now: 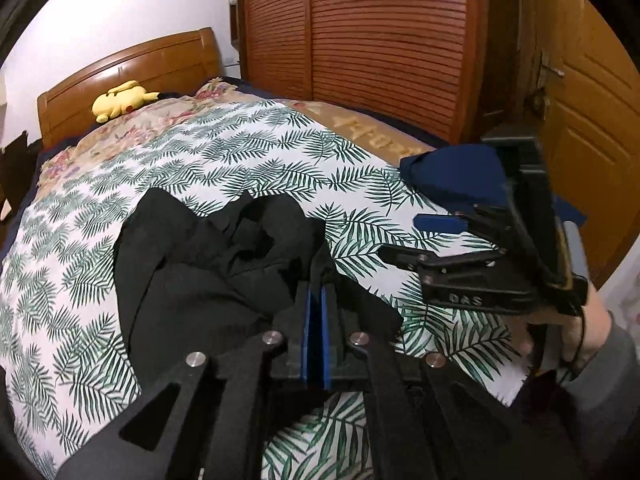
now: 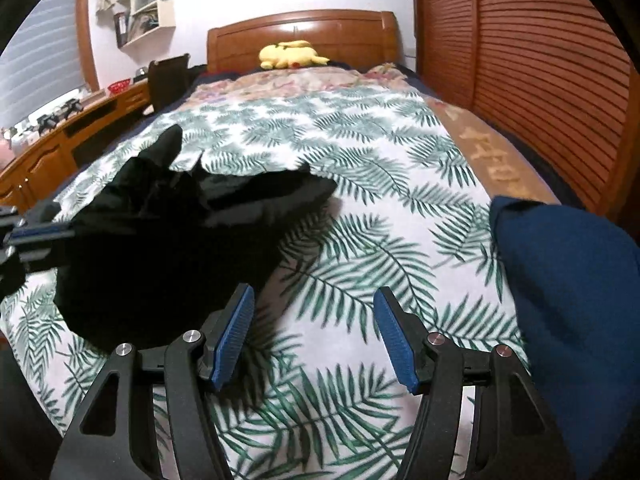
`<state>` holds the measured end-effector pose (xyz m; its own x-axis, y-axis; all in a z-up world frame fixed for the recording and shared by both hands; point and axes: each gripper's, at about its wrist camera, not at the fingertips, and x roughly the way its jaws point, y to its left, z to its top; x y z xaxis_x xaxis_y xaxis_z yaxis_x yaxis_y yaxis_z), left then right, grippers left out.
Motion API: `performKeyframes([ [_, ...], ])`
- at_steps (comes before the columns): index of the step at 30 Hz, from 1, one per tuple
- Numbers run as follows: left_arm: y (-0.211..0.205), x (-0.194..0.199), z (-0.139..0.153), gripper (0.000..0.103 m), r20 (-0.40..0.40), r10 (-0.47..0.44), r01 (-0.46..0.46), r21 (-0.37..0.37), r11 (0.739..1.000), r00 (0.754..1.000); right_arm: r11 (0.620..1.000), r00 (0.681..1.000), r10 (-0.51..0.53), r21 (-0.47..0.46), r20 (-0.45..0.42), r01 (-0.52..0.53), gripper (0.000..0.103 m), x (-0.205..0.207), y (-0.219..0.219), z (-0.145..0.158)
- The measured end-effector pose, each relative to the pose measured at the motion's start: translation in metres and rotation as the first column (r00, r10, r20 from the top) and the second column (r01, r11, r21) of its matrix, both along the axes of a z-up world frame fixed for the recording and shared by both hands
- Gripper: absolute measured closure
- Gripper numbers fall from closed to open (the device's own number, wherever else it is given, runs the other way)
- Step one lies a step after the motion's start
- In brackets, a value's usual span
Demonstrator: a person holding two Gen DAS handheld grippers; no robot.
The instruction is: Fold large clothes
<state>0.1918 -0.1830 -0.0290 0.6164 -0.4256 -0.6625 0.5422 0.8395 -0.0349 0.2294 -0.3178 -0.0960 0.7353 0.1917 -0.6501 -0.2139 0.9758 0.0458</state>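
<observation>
The left tool (image 1: 316,300) was clenched on the black garment (image 1: 224,256); the right tool (image 2: 314,320) stood released above the bed (image 2: 360,168), a blue garment (image 2: 568,280) just right of it.

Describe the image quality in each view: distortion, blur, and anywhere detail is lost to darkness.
Left wrist view: fisheye bends the wardrobe and darkens the corners; the black garment shows faint folds. Right wrist view: same bending, the leaf-print sheet is slightly soft, and the black garment is a nearly featureless dark mass.
</observation>
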Motion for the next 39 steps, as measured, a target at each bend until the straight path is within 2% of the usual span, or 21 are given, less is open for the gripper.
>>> performKeyframes([
  [7, 0.036, -0.016, 0.015, 0.093, -0.027, 0.002, -0.004, -0.097, 0.995, 1.0, 0.999, 0.999, 0.023, 0.026, 0.031, -0.024, 0.039, 0.005, 0.018, 0.013],
  [14, 0.067, -0.03, 0.025, 0.084, 0.04, 0.053, -0.05, -0.07, 0.996, 0.998, 0.999, 0.999, 0.04, 0.03, 0.034, -0.041, 0.039, 0.011, 0.031, 0.011],
  [18, 0.088, -0.027, 0.015, 0.08, 0.043, 0.088, -0.085, -0.057, 0.995, 0.995, 0.998, 0.998, 0.044, 0.038, 0.036, -0.045, 0.039, 0.015, 0.037, 0.011],
  [26, 0.134, -0.009, -0.018, 0.078, 0.025, 0.158, -0.157, -0.046, 0.986, 0.987, 0.987, 0.99, 0.126, 0.093, 0.069, -0.133, 0.039, 0.022, 0.07, 0.032],
  [31, 0.162, -0.002, -0.032, 0.077, 0.024, 0.191, -0.189, -0.054, 0.98, 0.981, 0.979, 0.98, 0.199, 0.045, 0.013, -0.199, 0.039, 0.036, 0.111, 0.027],
  [35, 0.177, -0.001, -0.043, 0.076, 0.012, 0.201, -0.2, -0.061, 0.978, 0.98, 0.972, 0.97, 0.234, 0.03, -0.065, -0.233, 0.04, 0.049, 0.136, 0.011],
  [36, 0.18, -0.001, -0.045, 0.076, 0.008, 0.199, -0.198, -0.064, 0.978, 0.98, 0.969, 0.965, 0.247, 0.023, -0.084, -0.246, 0.056, 0.051, 0.141, 0.008],
  [37, 0.183, -0.001, -0.047, 0.076, 0.003, 0.194, -0.194, -0.068, 0.979, 0.981, 0.967, 0.962, 0.256, 0.015, -0.099, -0.255, 0.086, 0.051, 0.145, 0.005],
  [39, 0.185, -0.002, -0.049, 0.076, 0.002, 0.182, -0.182, -0.067, 0.981, 0.983, 0.962, 0.961, 0.265, -0.038, -0.082, -0.269, 0.093, 0.045, 0.154, 0.009],
])
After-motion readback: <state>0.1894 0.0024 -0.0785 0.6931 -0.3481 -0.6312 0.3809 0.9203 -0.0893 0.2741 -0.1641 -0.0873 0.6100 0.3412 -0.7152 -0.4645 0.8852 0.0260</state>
